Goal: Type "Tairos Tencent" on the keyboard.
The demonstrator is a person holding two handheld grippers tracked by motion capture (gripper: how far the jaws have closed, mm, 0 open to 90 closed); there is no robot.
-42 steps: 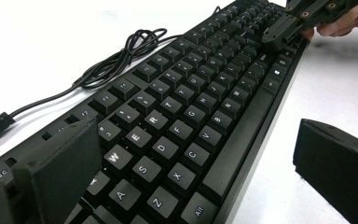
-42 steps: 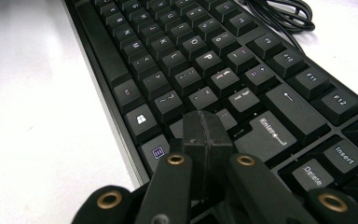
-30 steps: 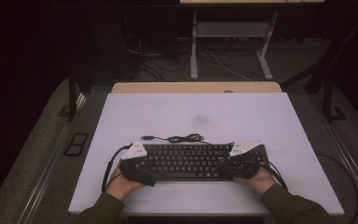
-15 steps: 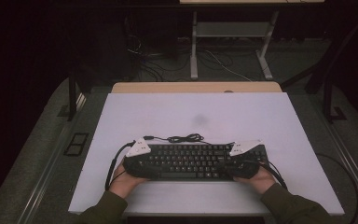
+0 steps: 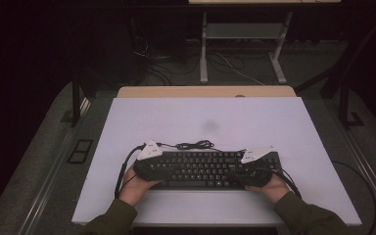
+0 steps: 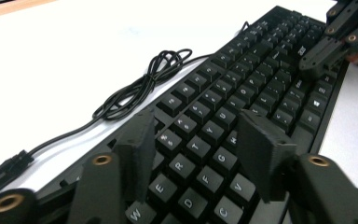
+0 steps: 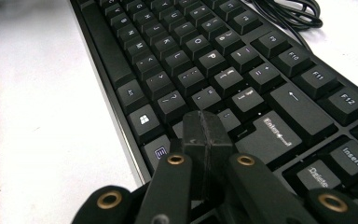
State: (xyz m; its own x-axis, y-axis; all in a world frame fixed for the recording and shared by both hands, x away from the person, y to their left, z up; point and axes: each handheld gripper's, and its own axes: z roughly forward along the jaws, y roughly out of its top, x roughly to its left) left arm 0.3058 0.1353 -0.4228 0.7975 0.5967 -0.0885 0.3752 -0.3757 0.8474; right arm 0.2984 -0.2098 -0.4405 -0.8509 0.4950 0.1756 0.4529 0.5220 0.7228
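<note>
Keyboard (image 5: 203, 169): flat on white surface (image 5: 215, 122)
Left hand-held gripper (image 6: 200, 149): jaws apart over keys
Right hand-held gripper (image 7: 207, 135): jaws together, empty
</note>
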